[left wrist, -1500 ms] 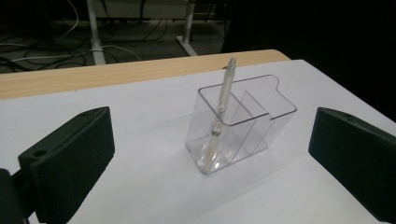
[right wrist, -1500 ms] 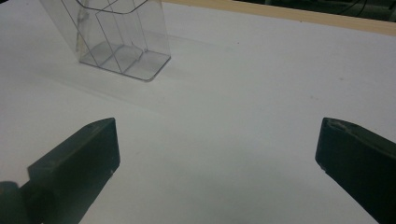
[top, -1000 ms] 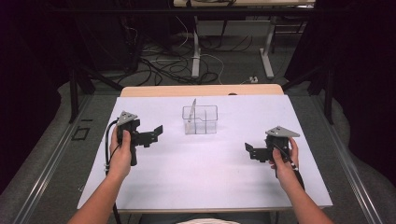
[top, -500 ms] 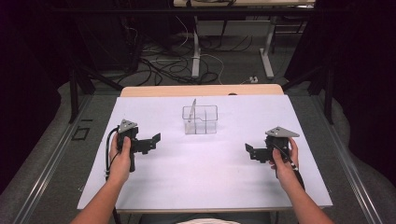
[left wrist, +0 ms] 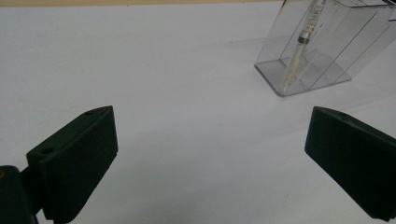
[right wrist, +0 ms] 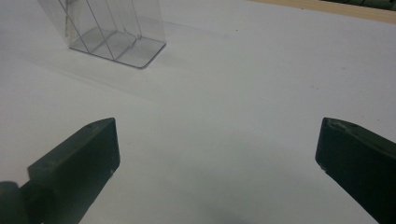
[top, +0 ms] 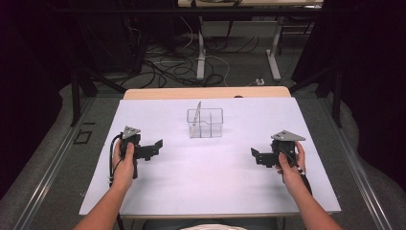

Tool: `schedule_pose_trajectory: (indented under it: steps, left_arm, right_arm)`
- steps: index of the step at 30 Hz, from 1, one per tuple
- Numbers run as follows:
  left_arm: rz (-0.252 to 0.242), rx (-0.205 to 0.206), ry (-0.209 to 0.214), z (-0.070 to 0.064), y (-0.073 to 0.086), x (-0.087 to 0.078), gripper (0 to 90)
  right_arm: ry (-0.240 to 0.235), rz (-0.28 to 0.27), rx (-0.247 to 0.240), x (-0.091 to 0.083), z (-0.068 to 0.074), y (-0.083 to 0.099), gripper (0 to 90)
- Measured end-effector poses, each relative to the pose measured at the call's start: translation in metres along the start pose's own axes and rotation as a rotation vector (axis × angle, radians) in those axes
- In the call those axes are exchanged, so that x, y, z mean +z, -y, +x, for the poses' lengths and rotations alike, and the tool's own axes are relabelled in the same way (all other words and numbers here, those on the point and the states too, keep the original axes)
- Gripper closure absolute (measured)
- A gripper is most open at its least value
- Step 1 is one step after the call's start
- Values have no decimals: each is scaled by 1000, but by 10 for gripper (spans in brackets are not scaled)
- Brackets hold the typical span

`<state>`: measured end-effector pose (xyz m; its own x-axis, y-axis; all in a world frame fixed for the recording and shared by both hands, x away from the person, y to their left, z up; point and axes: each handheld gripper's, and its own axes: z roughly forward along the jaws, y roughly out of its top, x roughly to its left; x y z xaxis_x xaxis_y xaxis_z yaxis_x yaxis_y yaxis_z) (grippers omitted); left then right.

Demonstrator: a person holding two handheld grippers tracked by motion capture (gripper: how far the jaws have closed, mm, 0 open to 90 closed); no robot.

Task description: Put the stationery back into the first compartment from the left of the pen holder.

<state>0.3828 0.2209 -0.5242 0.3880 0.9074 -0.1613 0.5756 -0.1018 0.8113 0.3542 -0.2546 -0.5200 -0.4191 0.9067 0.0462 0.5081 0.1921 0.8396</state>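
A clear plastic organiser box (top: 205, 123) with inner dividers stands upright on the white table sheet (top: 210, 187), toward the back middle. A slim white pen (left wrist: 298, 49) leans in its left compartment, and the pen's tip (top: 198, 106) pokes above the rim. My left gripper (top: 154, 148) hovers left of and nearer than the box (left wrist: 322, 46), jaws wide open with nothing between them. My right gripper (top: 256, 156) hovers to the right of the box (right wrist: 109, 28), also open and empty. Both point inward toward the table's middle.
The white sheet covers a wooden table (top: 206, 92) whose far edge shows behind the box. Beyond it, cables (top: 167, 62) and table legs (top: 201, 48) lie on a dark floor. Metal rails (top: 52, 163) run along both sides.
My left gripper has drifted nearer and slightly lower on the left side. The right gripper has held its place. The box and pen have not moved.
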Motion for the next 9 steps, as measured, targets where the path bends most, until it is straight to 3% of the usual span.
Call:
schedule_pose_trajectory:
  steps: [9]
  left_arm:
    - [6,2,0,-1,-1,1,25]
  right_arm:
    - [2,10,-1,3,-2,2,0]
